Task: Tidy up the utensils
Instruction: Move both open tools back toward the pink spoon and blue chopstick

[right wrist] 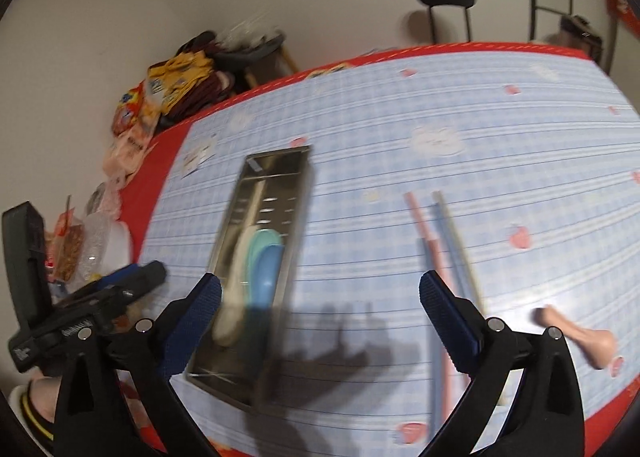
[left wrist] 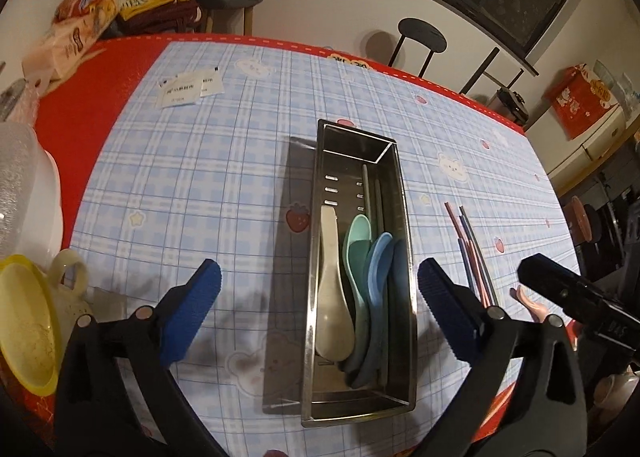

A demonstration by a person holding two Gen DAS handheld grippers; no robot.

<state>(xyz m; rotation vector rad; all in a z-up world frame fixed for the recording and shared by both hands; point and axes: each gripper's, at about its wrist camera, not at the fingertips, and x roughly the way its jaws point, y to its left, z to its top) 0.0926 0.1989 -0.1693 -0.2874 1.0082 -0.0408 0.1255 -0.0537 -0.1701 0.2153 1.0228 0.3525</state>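
**Q:** On the desk (left wrist: 192, 161), where do the utensils lie?

**A:** At the middle of the checked blue cloth stands a steel tray (left wrist: 406, 193), long and narrow. Its near half holds a white spoon (left wrist: 332, 297), a teal spoon (left wrist: 356, 245) and a blue spoon (left wrist: 378, 269), overlapping side by side with bowls toward the camera. A grey chopstick (left wrist: 366, 193) lies along the tray's floor beyond them. Outside the tray, to its right and apart from it, loose chopsticks (left wrist: 472, 249) in pink and blue rest on the cloth, and a pink spoon (right wrist: 588, 345) lies just beyond them near the desk's edge.

**Q:** How do the claws stand?

**A:** The left claw (left wrist: 319, 299) hangs above the tray with its blue pads wide apart, gripping nothing; the spoons show between the pads but below them. The right claw (right wrist: 320, 309) is likewise spread wide and empty, above the cloth between the tray and the loose chopsticks. The right wrist view is blurred.

**Q:** What else shares the desk?

**A:** White paper packets (left wrist: 188, 87) lie at the far left, and a yellow lid (left wrist: 24, 321) at the near left edge.
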